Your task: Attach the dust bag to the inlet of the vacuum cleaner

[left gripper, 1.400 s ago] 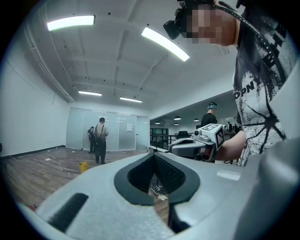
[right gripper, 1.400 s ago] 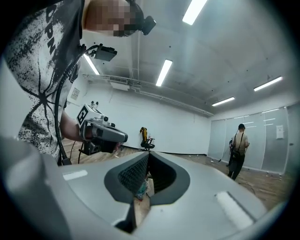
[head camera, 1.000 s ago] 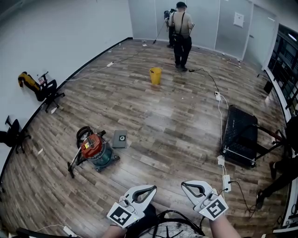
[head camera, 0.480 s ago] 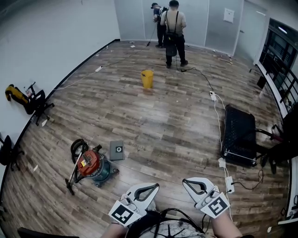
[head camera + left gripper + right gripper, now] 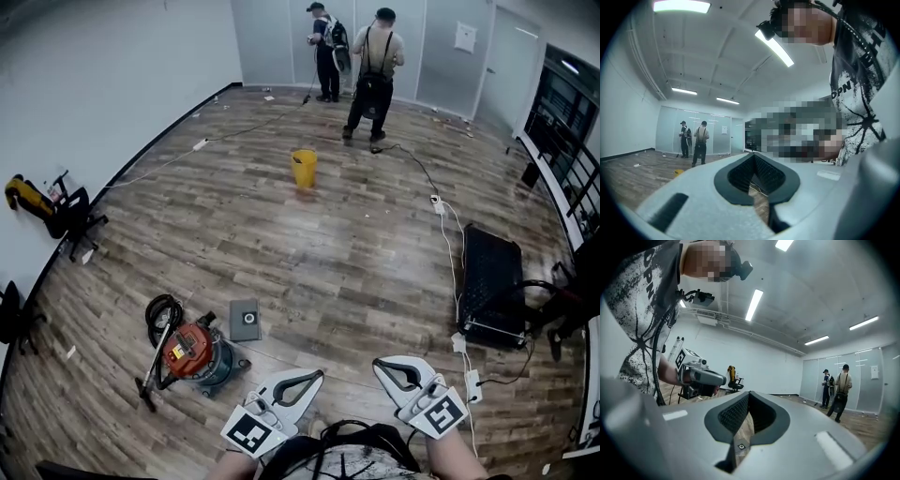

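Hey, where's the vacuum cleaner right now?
In the head view the vacuum cleaner stands on the wood floor at lower left, left of the left gripper, with the flat grey dust bag lying just beyond it.

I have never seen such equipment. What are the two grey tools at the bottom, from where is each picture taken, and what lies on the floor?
No robot is here: a person holds a tool called a gripper in each hand. The wide picture from above comes from a camera on the person's head; the left gripper and the right gripper show at its bottom edge. The other two pictures come from a camera on each gripper, looking along its fingers. Both pairs of fingers are closed and hold nothing. On the wooden floor lie a red-topped vacuum cleaner and, beside it but apart, a flat grey dust bag. Farther off stand a yellow bucket and two other people.
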Available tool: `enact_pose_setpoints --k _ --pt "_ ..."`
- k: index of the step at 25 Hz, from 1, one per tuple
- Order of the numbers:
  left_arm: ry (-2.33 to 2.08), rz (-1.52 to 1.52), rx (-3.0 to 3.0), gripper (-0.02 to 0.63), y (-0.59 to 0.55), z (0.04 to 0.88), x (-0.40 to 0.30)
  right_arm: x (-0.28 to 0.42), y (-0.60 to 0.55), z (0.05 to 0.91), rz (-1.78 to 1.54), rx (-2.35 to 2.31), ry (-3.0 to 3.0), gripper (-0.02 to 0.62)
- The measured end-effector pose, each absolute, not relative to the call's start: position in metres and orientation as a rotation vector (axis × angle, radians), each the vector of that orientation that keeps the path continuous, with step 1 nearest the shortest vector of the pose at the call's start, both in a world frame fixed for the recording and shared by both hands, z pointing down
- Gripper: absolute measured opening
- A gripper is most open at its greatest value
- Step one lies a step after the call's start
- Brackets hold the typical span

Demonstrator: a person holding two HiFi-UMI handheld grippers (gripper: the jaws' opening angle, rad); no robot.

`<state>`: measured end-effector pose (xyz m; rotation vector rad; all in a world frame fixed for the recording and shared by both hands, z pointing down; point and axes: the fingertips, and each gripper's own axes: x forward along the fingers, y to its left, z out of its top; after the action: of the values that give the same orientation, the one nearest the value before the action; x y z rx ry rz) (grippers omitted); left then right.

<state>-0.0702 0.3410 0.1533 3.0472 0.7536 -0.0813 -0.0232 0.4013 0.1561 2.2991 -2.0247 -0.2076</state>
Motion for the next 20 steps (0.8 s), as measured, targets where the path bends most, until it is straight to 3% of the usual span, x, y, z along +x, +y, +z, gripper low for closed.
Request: enact_pose_setpoints --k 11,20 --pt "0.692 -0.062 3.046 0.000 0.282 0.164 -0.039 0.008 0.341 0.161 -0.191 2.272 -2.087 0.005" --pt "0.538 -0.020 3.079 0.000 0.239 0.176 0.021 0.075 0.291 0.172 -0.166 2.178 -2.205 0.005"
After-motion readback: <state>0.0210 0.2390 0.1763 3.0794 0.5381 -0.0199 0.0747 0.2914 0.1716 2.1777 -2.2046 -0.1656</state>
